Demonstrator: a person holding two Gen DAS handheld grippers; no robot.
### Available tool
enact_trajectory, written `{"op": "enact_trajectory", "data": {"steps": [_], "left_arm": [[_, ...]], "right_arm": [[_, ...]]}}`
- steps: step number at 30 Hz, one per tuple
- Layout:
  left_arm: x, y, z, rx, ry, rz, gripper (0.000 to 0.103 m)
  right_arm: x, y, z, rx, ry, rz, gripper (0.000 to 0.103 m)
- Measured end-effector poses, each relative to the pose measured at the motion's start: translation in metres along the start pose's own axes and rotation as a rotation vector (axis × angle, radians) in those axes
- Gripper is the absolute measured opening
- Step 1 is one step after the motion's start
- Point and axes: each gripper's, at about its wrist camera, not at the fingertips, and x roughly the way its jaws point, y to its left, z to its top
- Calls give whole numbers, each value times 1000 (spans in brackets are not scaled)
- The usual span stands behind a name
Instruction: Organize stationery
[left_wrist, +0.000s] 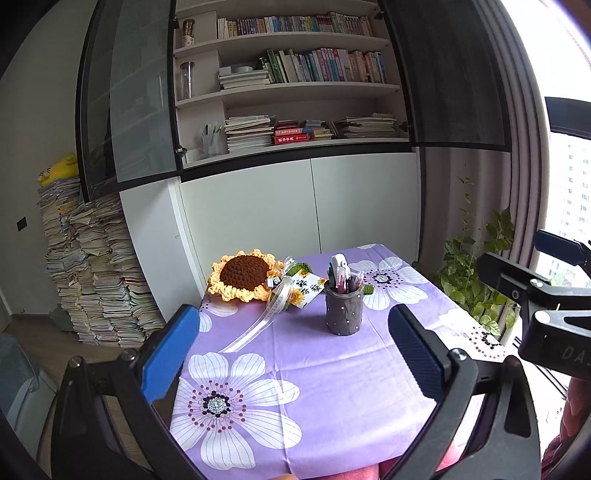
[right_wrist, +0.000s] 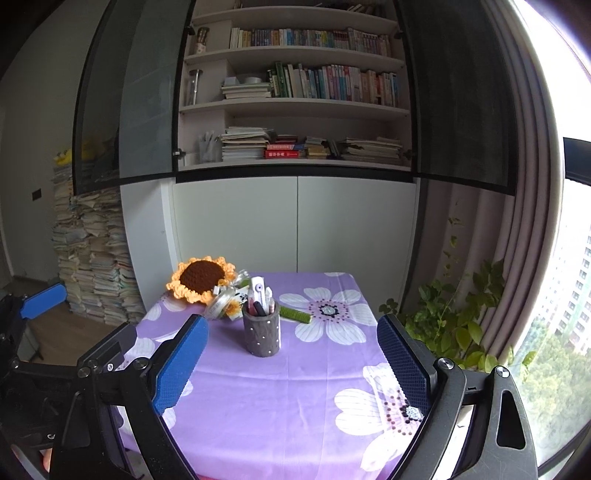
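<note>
Left wrist view: white tag (left_wrist: 309, 289) on the sunflower bouquet carries two black Chinese characters, ribbon (left_wrist: 276, 300) has printed lettering too small to read; "DA" shows on the black body of the other tool at right edge. Left tongs (left_wrist: 291, 354) spread wide, nothing between the blue pads, held low over the near part of the desk (left_wrist: 332, 387) with purple floral cloth. Grey dotted pen holder (left_wrist: 344, 310) stands upright mid-desk, pens and a white utility knife (left_wrist: 339, 266) sticking out of it; crochet sunflower (left_wrist: 243, 275) lies behind-left, just beside the holder. Right tongs (left_wrist: 532, 284) enter from the right edge, state unclear here. Right wrist view: right tongs (right_wrist: 291, 363) wide apart, empty, aimed at the pen holder (right_wrist: 261, 334), well short of it. Left tongs' blue pad (right_wrist: 43, 301) visible at left edge, off the desk. Sunflower (right_wrist: 201, 280) and a green stem (right_wrist: 295, 315) lie behind the holder. Bookshelf (right_wrist: 295, 107) behind, potted plant (right_wrist: 454, 325) right, paper stack (right_wrist: 92, 258) left.
</note>
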Motion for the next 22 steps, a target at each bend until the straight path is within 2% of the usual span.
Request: {"op": "enact_trajectory", "data": {"steps": [22], "left_arm": [[-2,-9,0,5,-10,6,102]], "right_arm": [[0,-7,-4,22,3,20,93]]}}
